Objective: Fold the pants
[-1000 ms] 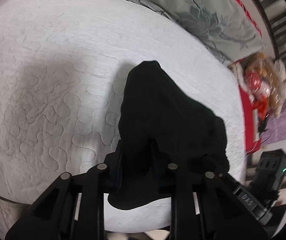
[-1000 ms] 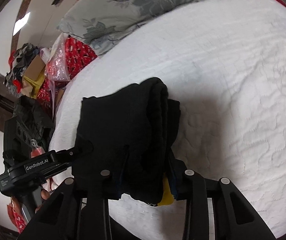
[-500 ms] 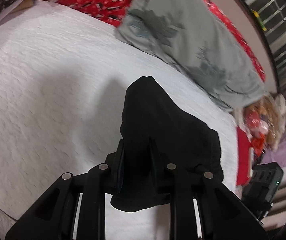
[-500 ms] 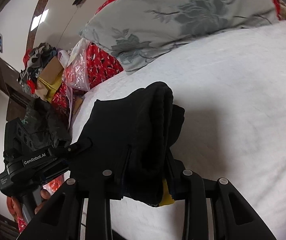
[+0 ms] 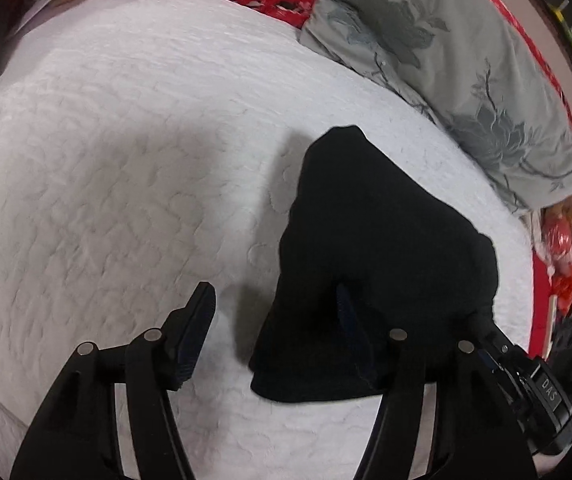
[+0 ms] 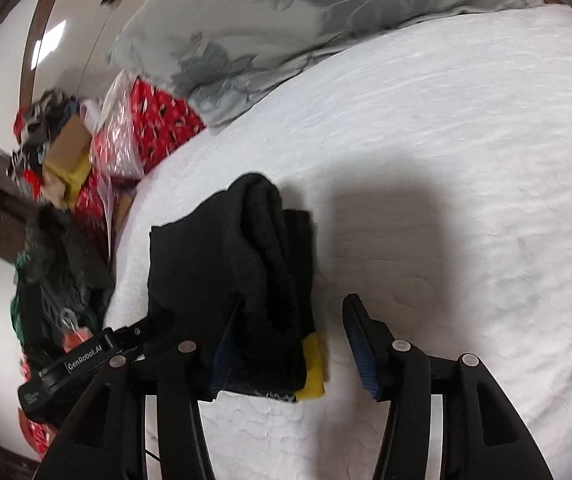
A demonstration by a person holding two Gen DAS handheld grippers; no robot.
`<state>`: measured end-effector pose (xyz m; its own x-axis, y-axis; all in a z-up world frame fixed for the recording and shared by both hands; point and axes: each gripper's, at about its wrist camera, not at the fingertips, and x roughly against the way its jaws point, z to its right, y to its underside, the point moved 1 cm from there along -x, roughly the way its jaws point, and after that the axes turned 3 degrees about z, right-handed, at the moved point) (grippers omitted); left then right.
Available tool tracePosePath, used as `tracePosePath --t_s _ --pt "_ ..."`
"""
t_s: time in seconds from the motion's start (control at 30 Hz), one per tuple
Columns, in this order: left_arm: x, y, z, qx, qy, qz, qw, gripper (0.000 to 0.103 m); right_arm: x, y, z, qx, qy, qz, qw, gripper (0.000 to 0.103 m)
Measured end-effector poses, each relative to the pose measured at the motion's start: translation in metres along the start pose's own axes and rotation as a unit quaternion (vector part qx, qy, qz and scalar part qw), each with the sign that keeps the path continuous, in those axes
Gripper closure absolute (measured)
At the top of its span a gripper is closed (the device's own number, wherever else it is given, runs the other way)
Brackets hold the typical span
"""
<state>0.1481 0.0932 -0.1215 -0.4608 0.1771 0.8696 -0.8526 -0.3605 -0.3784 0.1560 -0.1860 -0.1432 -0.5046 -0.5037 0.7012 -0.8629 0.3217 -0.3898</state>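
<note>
In the left wrist view, the left gripper has its jaws opening: the left finger stands clear over the white quilted bedspread, while the right finger is half buried in the folded black pants, so cloth lies against one pad only and is no longer pinched. From these fingers the bundle sits to the right and ahead, its long axis running away toward the grey floral pillow. The right gripper's body shows at the bundle's far right edge in this view. In the right wrist view, the right gripper mirrors this: its jaws are opening too, the left finger pressed into the pants and the right finger free over bare bedspread. Here the bundle lies left of the gap's middle. Both hands seem equally near, one at each near corner, so the release appears to turn on each gripper backing off without dragging the fold. Only the right view shows the stacked layers and a yellow tag at the near edge; only the left view shows the bundle's tapering outline.
</note>
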Motion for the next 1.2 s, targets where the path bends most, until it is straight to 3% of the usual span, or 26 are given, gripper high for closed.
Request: tracePosePath --t_s 0.1,0.23,0.37,0.4,0.47,0.53,0.67,0.87,1.2 --pt "0.017 0.007 0.0 -0.004 -0.014 0.019 0.9997 0.041 0.019 0.003 -0.006 0.006 0.014 0.021 1.0 0.048" --pt "0.033 0.023 0.003 -0.026 -0.049 0.033 0.9979 0.041 0.044 0.015 -0.019 0.038 0.064 0.038 0.996 0.043" --pt "0.044 0.039 0.008 -0.046 -0.071 0.048 0.9953 0.041 0.067 0.037 -0.033 0.083 0.13 0.049 0.987 0.027" --pt "0.048 0.044 0.009 -0.051 -0.077 0.057 0.994 0.041 0.07 0.042 -0.035 0.089 0.14 0.051 0.985 0.024" --pt "0.051 0.049 0.015 -0.064 -0.088 0.073 0.9914 0.041 0.079 0.053 -0.04 0.097 0.159 0.055 0.981 0.009" --pt "0.057 0.057 0.02 -0.087 -0.102 0.093 0.9867 0.041 0.087 0.062 -0.046 0.104 0.179 0.066 0.976 0.003" --pt "0.06 0.069 0.033 -0.144 -0.124 0.111 0.9754 0.041 0.102 0.074 -0.057 0.127 0.199 0.099 0.967 0.001" --pt "0.066 0.079 0.031 -0.137 -0.11 0.11 0.9783 0.041 0.115 0.087 -0.072 0.17 0.239 0.13 0.947 0.0" --pt "0.08 0.1 0.038 -0.156 -0.125 0.141 0.9696 0.041 0.124 0.104 -0.077 0.185 0.243 0.152 0.94 0.0"
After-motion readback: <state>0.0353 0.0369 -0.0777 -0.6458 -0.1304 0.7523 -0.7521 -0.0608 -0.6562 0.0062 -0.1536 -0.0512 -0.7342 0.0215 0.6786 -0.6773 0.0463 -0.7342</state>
